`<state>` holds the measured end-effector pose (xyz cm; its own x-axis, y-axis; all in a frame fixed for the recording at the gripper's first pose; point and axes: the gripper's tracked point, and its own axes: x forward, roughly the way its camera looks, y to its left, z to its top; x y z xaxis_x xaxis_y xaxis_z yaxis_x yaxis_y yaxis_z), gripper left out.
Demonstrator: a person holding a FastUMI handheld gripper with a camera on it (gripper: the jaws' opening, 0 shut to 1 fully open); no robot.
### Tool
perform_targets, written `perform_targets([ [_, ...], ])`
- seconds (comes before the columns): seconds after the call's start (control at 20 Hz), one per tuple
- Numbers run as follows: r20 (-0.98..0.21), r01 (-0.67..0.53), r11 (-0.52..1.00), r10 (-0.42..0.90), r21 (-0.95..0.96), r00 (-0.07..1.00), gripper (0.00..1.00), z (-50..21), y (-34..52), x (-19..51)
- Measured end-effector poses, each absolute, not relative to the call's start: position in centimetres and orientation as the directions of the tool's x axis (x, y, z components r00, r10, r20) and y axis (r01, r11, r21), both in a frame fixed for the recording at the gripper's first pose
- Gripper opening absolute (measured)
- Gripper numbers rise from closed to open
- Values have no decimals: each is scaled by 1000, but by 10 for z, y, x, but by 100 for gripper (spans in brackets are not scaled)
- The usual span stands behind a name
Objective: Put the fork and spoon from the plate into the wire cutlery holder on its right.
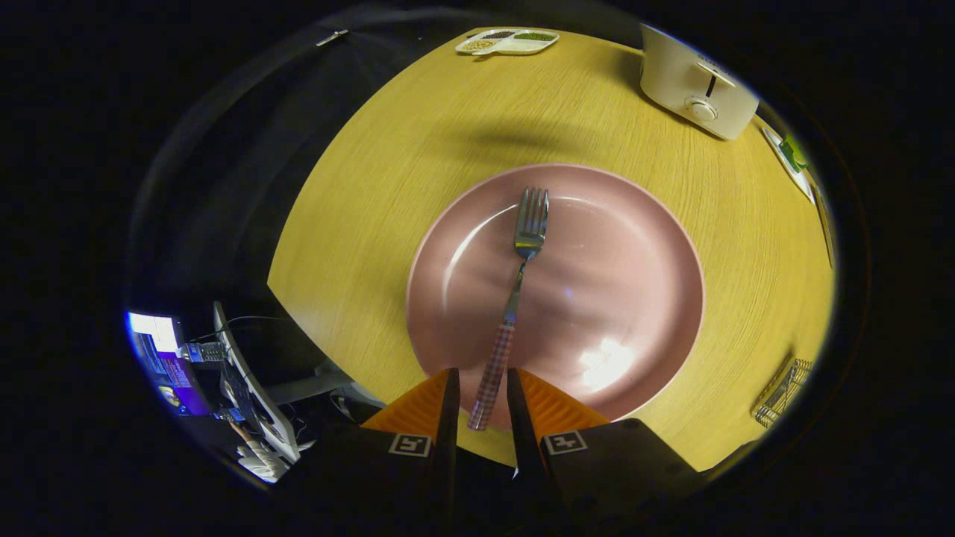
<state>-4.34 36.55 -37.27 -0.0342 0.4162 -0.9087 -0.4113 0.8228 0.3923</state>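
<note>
Table: you have a round yellow wood-grain top across the middle of the frame.
Toaster: white, upper right, standing on the table's far edge.
Divided tray: white, top centre, holding portions of small grains or beans.
Screen: lit, lower left, off the table.
Card: right edge, with a green patch, too small to tell more.

Looked like a mocked-up kitchen inside a lab booth: yellow wooden desk with toaster, snack tray, plus lit monitor nearby.
</note>
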Motion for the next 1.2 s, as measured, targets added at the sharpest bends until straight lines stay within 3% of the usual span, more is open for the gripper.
perform_targets([
  [0.1,-919,-416,829,391,375,-49,33,-382,362,-47],
  [0.15,-915,-404,830,399,384,-50,23,-383,363,-45],
  [0.25,-904,-389,827,427,405,-31,14,-377,361,-38],
  [0.35,-895,-371,828,446,421,-20,10,-372,352,-31],
  [0.5,-862,-357,801,506,481,-27,11,-349,340,-27],
  [0.85,-788,-369,754,610,544,84,10,-267,269,-5],
  [1.2,-789,-312,807,574,501,219,10,-223,140,4],
])
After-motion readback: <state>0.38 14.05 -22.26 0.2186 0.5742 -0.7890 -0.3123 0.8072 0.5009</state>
